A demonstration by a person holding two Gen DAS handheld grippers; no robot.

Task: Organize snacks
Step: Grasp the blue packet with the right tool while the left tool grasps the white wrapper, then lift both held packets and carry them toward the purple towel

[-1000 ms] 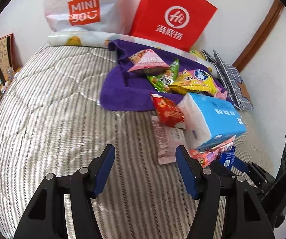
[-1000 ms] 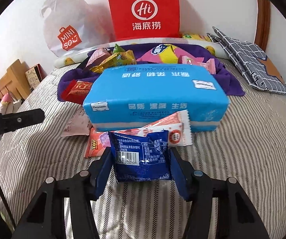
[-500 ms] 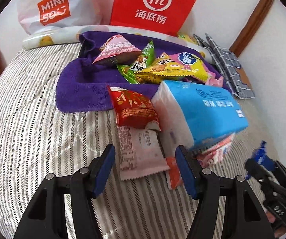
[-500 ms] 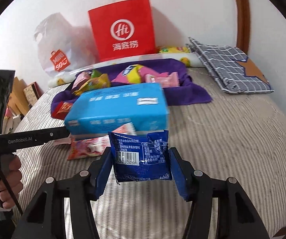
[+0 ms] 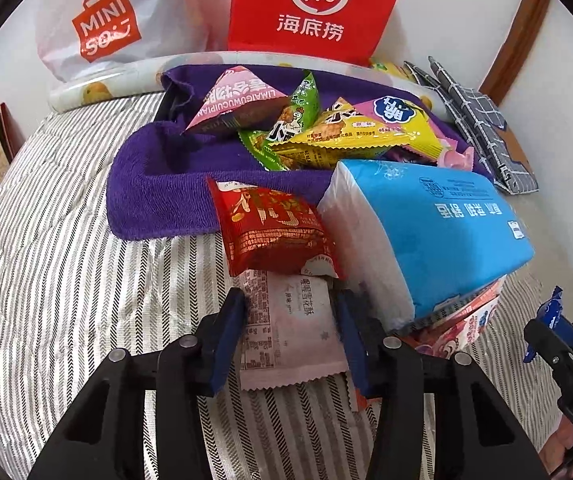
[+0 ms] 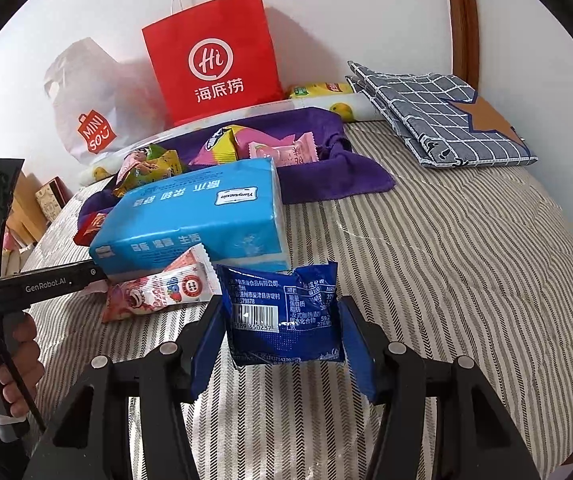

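My left gripper [image 5: 290,336] is open with its jaws on either side of a pale pink snack packet [image 5: 290,336] lying flat on the striped bed. A red snack packet [image 5: 274,236] lies on the pink one's far end. A blue tissue pack [image 5: 430,232] sits to the right. Several colourful snacks [image 5: 318,128] lie heaped on a purple towel [image 5: 158,188]. My right gripper [image 6: 282,332] is shut on a dark blue snack packet [image 6: 282,312], held above the bed. In the right wrist view the tissue pack [image 6: 198,220] and a strawberry-print packet [image 6: 154,292] lie ahead.
A red paper bag [image 5: 318,8] and a white MINISO bag [image 5: 106,28] stand against the back wall. A folded grey checked cloth [image 6: 434,116] lies at the bed's far right. The bed's right half [image 6: 446,248] shows bare striped cover. Shelves stand left of the bed.
My left gripper moved forward and right until its jaws flank the pink packet. My right gripper lifted the blue packet and drew back to the right from the tissue pack.
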